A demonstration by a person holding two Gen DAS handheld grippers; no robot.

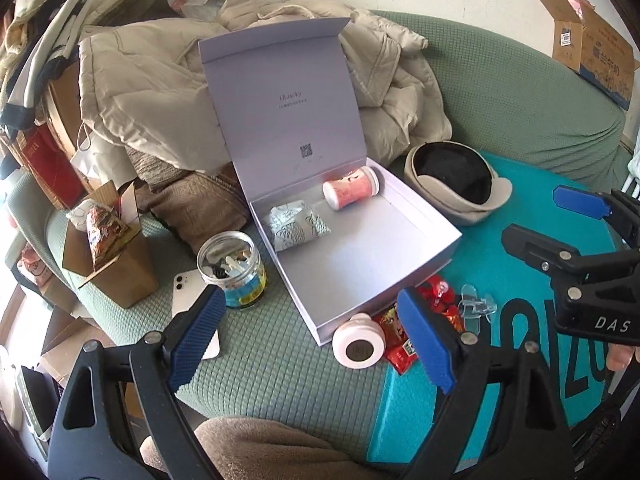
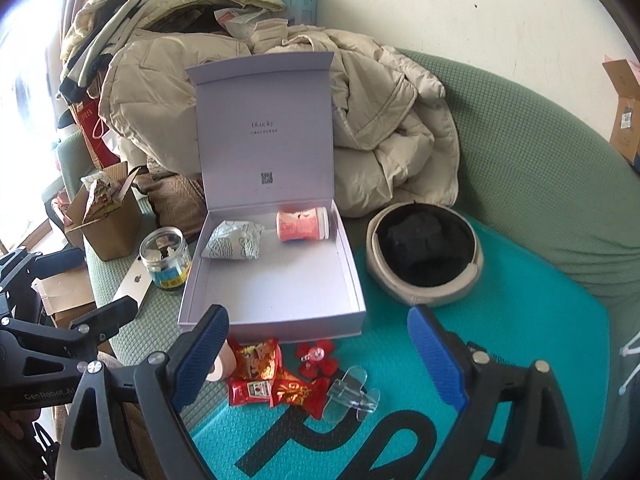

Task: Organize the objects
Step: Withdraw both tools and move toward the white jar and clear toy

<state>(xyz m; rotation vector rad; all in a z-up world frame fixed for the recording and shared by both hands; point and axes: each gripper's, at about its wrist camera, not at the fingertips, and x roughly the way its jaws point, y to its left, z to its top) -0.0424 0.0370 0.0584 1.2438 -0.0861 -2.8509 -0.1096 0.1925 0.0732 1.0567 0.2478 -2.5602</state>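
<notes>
Box [image 1: 360, 264]: pale lilac gift box, lid hinged up at back & leaning on the beige coat [image 1: 132, 92]; sits on the green sofa cover [image 1: 264, 360], front right corner over the teal mat [image 1: 532, 216].
In box: pink cup [image 1: 351, 193] w/ white lid, lying on its side at the back wall; silver patterned pouch [image 1: 298, 228] just left of it, near left wall. Rest of box floor bare.
Loose items: in front of box, on mat edge – white round container [image 1: 359, 346] touching box's front corner; red snack packets [image 2: 276, 380] beside it; red flower-shaped piece [image 2: 316, 356] just behind packets; clear plastic clip [image 2: 352, 394] to their right.
Left of box: clear jar [image 1: 232, 268] w/ yellow-blue label, small bits inside; white phone [image 1: 188, 300] face down, next to jar, partly hidden by left finger.
Further left: brown carton [image 1: 108, 264], flaps open, snack bag sticking out.
Right of box: beige cap [image 2: 424, 256], upside down, dark lining up, on the mat, close to box but apart.
Left gripper [image 1: 312, 340]: jaws spread wide, nothing between them; hovers over sofa cover in front of box.
Right gripper [image 2: 320, 352]: jaws also released, wide apart, empty; above the packets & clip, not touching them. Also seen from left cam at right edge.
Back: more clothes piled behind the coat; cardboard box [image 1: 592, 48] on sofa back, far right.
</notes>
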